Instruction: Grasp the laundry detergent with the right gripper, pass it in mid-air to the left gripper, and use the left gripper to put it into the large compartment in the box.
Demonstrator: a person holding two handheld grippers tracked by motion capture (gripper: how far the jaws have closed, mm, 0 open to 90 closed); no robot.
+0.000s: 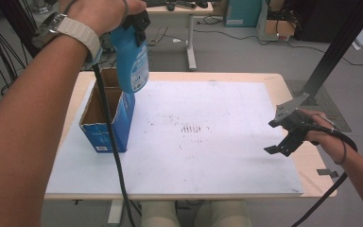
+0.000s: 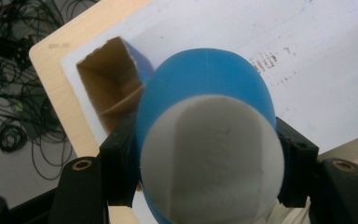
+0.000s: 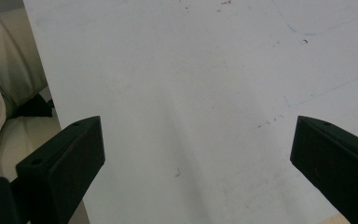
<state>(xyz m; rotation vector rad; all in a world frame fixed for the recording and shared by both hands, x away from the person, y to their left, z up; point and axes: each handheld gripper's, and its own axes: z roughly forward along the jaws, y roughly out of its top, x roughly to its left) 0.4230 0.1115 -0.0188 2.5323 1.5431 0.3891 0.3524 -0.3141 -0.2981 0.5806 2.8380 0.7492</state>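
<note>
Blue bottle (image 1: 132,61) clamped in left hand-held gripper (image 1: 139,21) above open box (image 1: 108,113); right hand-held gripper (image 1: 286,137) released

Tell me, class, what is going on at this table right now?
A person works with a gripper in each hand. The left gripper is shut on a blue bottle with a white cap, held in the air above an open blue cardboard box standing at the left of the white board. The bottle is not inside the box. The right gripper is open and holds nothing, low over the board's right edge.
</note>
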